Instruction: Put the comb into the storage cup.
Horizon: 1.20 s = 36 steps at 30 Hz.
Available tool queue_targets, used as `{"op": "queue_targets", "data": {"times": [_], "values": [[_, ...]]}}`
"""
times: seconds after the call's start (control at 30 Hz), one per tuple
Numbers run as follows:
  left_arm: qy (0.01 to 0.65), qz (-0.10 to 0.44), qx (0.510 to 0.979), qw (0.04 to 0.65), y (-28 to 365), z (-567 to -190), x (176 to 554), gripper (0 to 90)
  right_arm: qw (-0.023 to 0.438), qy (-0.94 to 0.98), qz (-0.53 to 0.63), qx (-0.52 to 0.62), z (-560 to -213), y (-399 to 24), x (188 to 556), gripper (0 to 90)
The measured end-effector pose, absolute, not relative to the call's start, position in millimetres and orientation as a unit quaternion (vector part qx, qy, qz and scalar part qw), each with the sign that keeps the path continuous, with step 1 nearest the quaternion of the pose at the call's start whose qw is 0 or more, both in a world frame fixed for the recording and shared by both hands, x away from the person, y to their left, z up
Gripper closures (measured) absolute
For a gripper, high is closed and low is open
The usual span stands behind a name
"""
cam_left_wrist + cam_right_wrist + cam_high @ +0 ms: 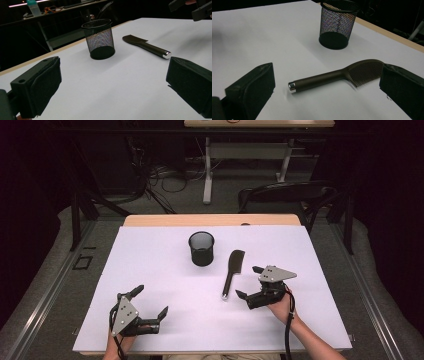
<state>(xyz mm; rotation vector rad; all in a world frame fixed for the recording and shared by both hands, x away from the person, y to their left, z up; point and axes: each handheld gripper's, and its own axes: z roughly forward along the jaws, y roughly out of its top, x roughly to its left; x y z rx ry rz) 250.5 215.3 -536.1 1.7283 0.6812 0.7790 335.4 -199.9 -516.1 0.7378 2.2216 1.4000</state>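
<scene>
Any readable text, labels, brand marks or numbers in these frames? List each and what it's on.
None readable.
comb: plain dark handle and silver end cap, no marking seen.
mesh cup: bare black mesh, no label.
white table sheet: blank.
bottle on the far desk: any label is too small and blurred to read.
left gripper and right gripper: grey plates show holes, no text.

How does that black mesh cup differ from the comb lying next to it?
The mesh cup stands upright with its mouth open to the top; the comb lies flat on the white table. The cup is round and see-through wire mesh; the comb is long and solid, with fine teeth and a shiny cap on its handle end. The cup stands nearer the table's far edge than the comb. Both are dark and untouched, and neither tool holds anything.
</scene>
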Motion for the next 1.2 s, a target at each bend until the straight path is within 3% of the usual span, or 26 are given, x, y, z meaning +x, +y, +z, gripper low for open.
{"op": "queue_targets", "data": {"times": [1.07, 1.2], "values": [[0.286, 0.327, 0.725, 0.534, 215, -536, 251, 0.0, 0.175, 0.815, 0.486, 0.263, -522, -168, 361, 0.0], [0.285, 0.327, 0.725, 0.534, 215, -536, 251, 0.0, 0.17, 0.821, 0.48, 0.259, -524, -163, 362, 4.6]]}}
